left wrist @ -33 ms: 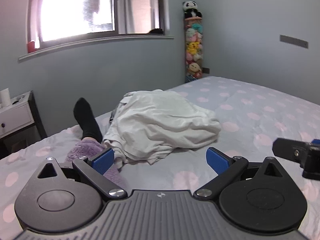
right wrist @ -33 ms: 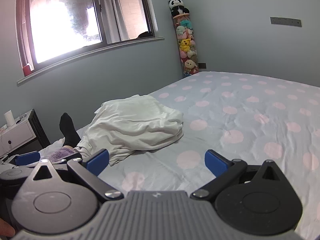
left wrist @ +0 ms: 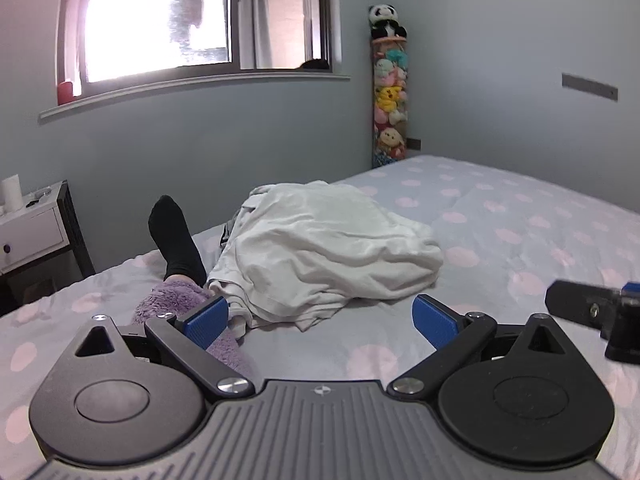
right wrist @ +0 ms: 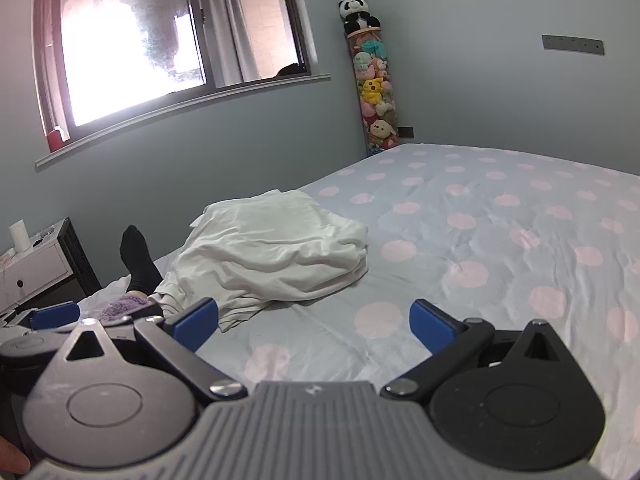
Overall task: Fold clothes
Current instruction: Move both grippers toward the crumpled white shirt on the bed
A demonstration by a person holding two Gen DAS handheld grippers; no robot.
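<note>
Only leftward: right gripper (left wrist: 592,312) edge.

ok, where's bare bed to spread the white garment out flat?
Free: the polka-dot bedspread right of the white garment heap, running to the far wall, and the strip between the heap and both open grippers' jaws. Crowded: left of the heap, where a purple fuzzy item and a black-socked foot sit by the bed edge.

A home bedroom: polka-dot bed (right wrist: 500,240); nightstand (left wrist: 28,232); stuffed-toy column (right wrist: 374,92).
</note>
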